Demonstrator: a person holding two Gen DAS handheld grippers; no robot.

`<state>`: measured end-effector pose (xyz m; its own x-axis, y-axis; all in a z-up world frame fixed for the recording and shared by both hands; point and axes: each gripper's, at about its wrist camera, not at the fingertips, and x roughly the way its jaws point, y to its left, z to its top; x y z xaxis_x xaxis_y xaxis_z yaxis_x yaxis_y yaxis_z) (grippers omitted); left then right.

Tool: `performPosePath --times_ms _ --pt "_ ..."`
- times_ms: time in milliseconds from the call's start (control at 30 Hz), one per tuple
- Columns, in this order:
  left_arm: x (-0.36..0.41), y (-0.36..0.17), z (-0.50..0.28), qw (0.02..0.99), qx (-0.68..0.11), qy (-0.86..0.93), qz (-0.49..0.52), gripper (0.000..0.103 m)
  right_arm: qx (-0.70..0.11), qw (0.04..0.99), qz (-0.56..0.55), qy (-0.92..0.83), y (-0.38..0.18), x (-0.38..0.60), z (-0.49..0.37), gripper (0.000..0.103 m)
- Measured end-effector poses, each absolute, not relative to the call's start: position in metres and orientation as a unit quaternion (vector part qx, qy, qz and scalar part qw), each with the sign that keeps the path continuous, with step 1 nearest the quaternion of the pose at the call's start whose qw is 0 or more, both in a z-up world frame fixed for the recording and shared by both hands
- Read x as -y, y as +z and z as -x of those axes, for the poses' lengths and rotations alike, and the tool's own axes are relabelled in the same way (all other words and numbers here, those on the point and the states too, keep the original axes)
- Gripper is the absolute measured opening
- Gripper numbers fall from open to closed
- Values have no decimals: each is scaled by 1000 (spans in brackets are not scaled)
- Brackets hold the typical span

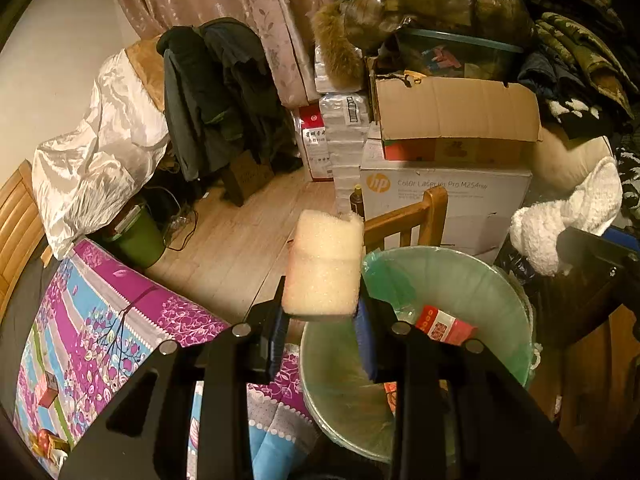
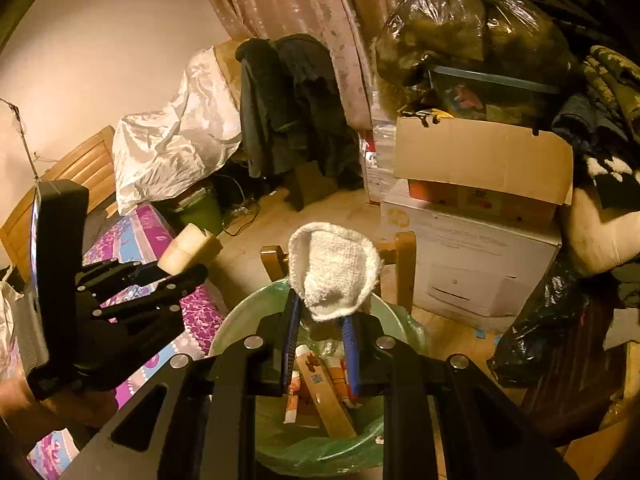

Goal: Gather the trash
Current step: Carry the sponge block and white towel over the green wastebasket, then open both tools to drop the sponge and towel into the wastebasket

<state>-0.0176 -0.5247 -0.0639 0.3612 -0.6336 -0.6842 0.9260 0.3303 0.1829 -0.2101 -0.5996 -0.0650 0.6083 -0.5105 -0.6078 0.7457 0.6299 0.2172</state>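
Observation:
My left gripper (image 1: pixel 322 314) is shut on a pale foam block (image 1: pixel 325 264), held just left of the rim of a bin lined with a green bag (image 1: pixel 472 280). A red wrapper (image 1: pixel 442 326) lies in the bin. My right gripper (image 2: pixel 320 320) is shut on a white knitted cloth (image 2: pixel 334 268), held above the same bin (image 2: pixel 240 326), which holds several wrappers (image 2: pixel 320 388). The left gripper (image 2: pixel 176 272) with the foam block (image 2: pixel 188 248) shows at left in the right wrist view. The cloth (image 1: pixel 560 216) shows at right in the left wrist view.
A bed with a purple flowered cover (image 1: pixel 112 320) lies left of the bin. A wooden chair back (image 1: pixel 412 216) stands behind the bin. Stacked cardboard boxes (image 1: pixel 452 152), bagged clothes (image 1: pixel 432 0) and a black bag (image 2: pixel 548 320) crowd the right. A green container (image 1: pixel 140 236) sits on the wood floor.

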Motion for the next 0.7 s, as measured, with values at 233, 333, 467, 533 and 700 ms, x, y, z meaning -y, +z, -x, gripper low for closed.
performPosePath --times_ms 233,333,467,533,700 --pt "525 -65 18 772 -258 -505 -286 28 -248 871 -236 -353 -65 600 207 21" --pt "526 -64 16 768 -259 -514 -283 29 -244 875 -230 -349 -64 602 205 25" --pt "529 -66 8 730 -303 -552 -266 40 -242 870 -248 -351 -70 609 210 38" --pt "527 -65 5 724 -315 -561 -249 41 -238 866 -253 -359 -71 612 215 38" --pt "521 -68 -10 728 -344 -549 -222 41 -227 865 -262 -362 -69 616 221 38"
